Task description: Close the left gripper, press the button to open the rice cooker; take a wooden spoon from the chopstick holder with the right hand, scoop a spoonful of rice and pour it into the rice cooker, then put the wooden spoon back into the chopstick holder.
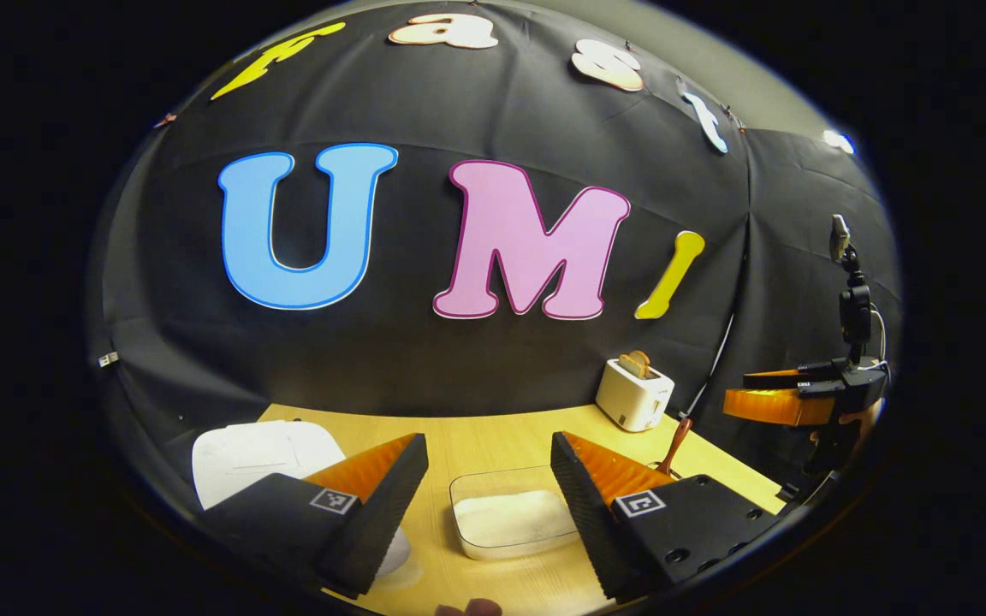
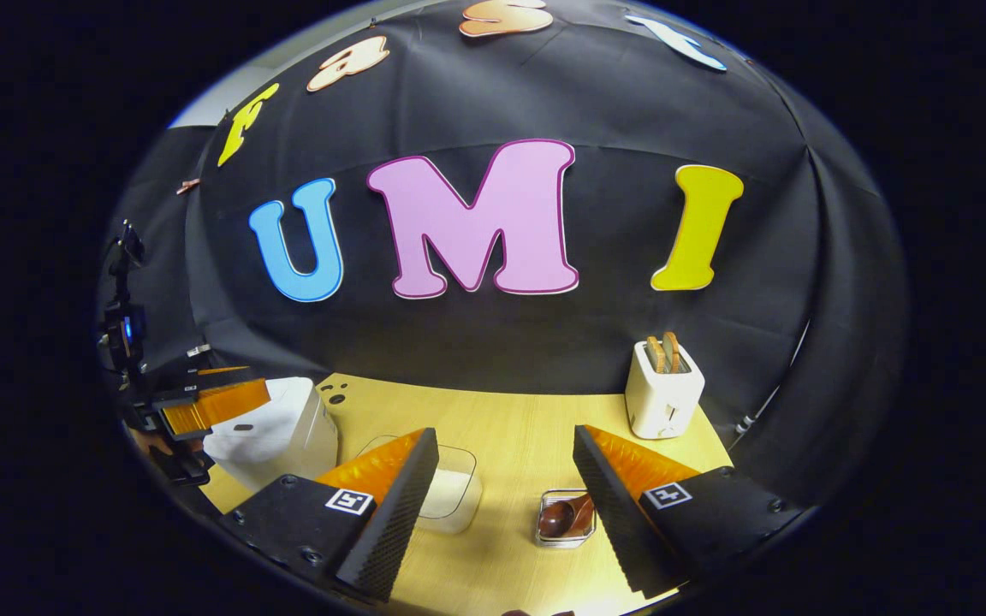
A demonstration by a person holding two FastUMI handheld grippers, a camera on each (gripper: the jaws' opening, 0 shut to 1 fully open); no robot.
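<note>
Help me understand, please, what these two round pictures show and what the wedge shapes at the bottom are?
A person holds a two-finger gripper in each hand; a camera rides on each. The wedges are fingers: the left gripper and the right gripper, both open, holding nothing. On the wooden table stand a white rice cooker, lid down, a clear tray of rice, a small holder with the wooden spoon and a toaster. Each view shows the other gripper off to one side.
</note>
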